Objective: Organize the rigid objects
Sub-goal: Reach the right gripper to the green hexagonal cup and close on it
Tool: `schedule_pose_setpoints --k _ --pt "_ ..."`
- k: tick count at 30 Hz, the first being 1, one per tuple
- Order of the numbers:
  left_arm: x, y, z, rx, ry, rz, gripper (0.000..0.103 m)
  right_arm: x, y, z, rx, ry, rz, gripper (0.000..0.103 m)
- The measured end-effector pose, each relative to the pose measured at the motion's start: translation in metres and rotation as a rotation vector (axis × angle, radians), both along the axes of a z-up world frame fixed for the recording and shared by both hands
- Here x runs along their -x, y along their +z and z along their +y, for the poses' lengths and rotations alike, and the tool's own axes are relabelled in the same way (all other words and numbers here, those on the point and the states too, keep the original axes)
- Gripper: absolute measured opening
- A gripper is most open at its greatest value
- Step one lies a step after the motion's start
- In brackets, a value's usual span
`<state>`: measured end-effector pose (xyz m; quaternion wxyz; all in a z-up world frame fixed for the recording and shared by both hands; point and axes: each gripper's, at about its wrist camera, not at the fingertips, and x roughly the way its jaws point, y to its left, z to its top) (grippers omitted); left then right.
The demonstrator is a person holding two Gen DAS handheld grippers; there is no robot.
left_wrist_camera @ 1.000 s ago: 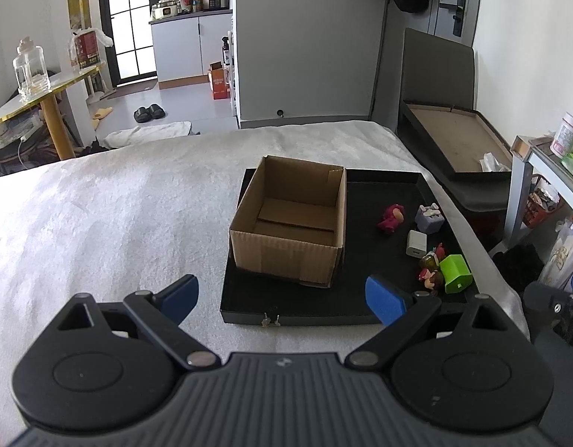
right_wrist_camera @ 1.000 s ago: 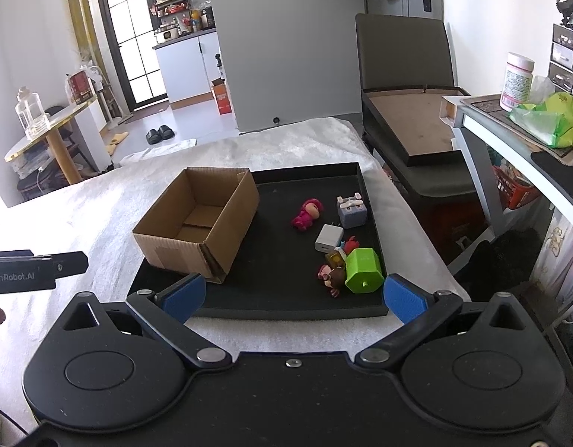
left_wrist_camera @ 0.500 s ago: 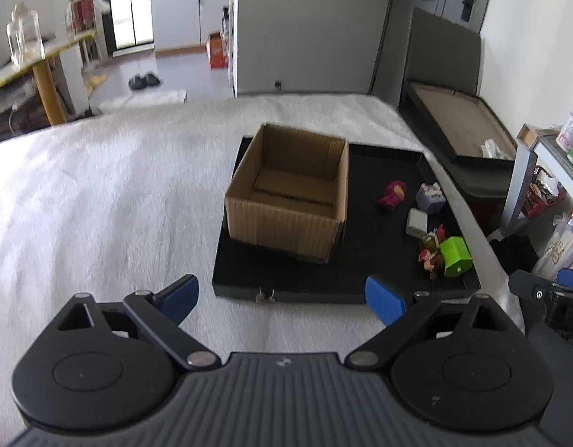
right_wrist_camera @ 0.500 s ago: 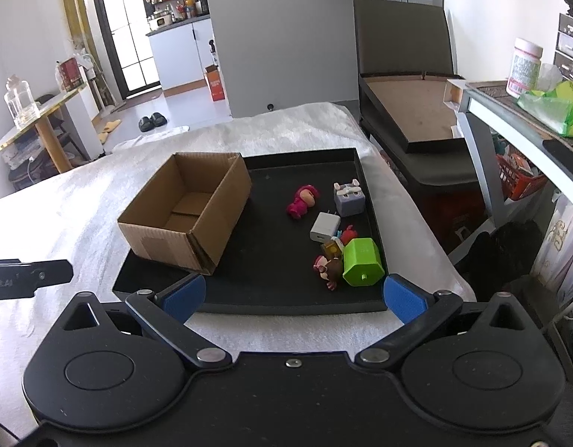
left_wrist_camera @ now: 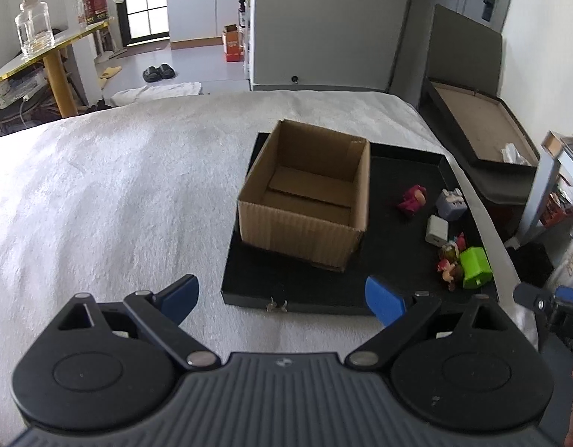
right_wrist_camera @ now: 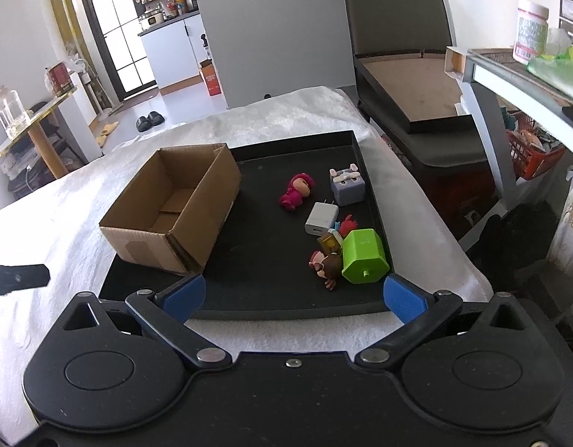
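Hovering short of the near edge of the black tray (right_wrist_camera: 364, 171), the right gripper (right_wrist_camera: 293, 297) and the left gripper (left_wrist_camera: 282, 295) both stand with their blue pads spread wide and nothing between them. On the left half of the tray sits an open cardboard box (right_wrist_camera: 174, 205), apparently empty. The loose pieces lie on the right half: a pink figure (right_wrist_camera: 296, 190) and a grey cube toy (right_wrist_camera: 346, 185) at the far side, a white charger (right_wrist_camera: 321, 219) nearer, then a tight near cluster of a green block (right_wrist_camera: 363, 257), a small brown-headed figure (right_wrist_camera: 328, 265), a yellow-brown piece and a red bit just beside them.

All look like small hard plastic, so light and stiff, unlikely to deform, but smooth enough to slip or tip if pinched off-centre. The green block seems best taken across two opposite flat faces; the charger across its broad flat sides, clear of the prongs. The clustered pieces touch or nearly touch, so a pad coming down there could nudge a neighbour.
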<state>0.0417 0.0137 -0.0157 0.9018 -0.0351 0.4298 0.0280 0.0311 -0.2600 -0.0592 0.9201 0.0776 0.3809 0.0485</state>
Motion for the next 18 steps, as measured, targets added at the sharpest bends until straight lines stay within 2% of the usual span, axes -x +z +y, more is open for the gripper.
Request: schedule_pose_setpoints --k 7,15,18 --pt "-0.019 -0.007 -0.003 -0.028 0.018 -0.002 0.095 -0.018 -0.018 -0.015 -0.039 -0.013 0.012 0.102" --pt "-0.043 -0.022 -0.002 -0.038 0.044 0.023 0.093 -0.040 -0.036 -0.025 -0.054 0.001 0.029 0.095" --pt "-0.050 -0.030 -0.001 -0.056 0.054 0.045 0.093 -0.049 -0.045 -0.030 -0.063 -0.003 0.043 0.088"
